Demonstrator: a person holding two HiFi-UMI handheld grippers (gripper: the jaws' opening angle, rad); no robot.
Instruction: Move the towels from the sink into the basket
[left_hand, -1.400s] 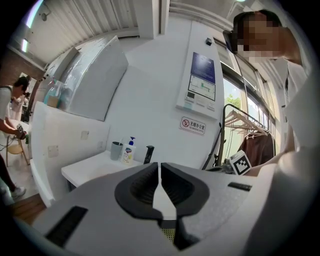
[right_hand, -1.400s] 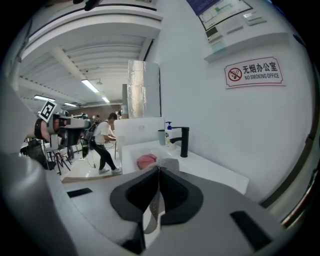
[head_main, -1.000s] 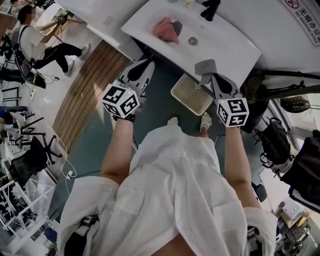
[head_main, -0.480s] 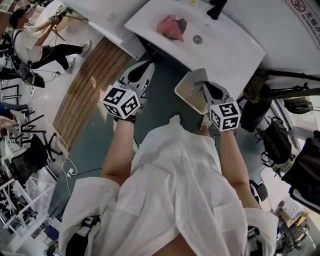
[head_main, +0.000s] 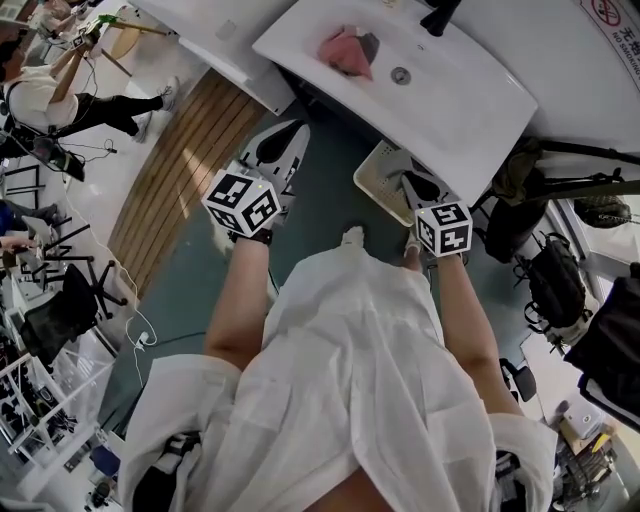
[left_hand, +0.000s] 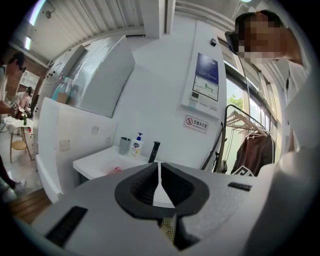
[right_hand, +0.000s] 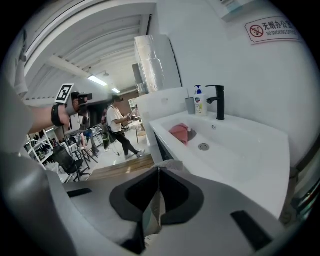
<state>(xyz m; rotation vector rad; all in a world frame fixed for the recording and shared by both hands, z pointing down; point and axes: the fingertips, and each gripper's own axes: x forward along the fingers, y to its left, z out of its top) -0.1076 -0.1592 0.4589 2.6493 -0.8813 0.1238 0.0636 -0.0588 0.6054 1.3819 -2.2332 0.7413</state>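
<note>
Your right gripper is clamped shut on a grey towel and hangs over the cream perforated basket, which stands on the floor partly tucked under the sink. Your left gripper is closed on nothing, apart to the left. Risk: if you let go near the rim, the cloth will likely drape over the edge or slide to the floor. Pushing down too hard could tip the light basket or knock the sink's front edge. Contents: the sink holds a pink towel with a darker piece touching its right side. Your gripper hides most of the basket's interior, so its contents cannot be told.
</note>
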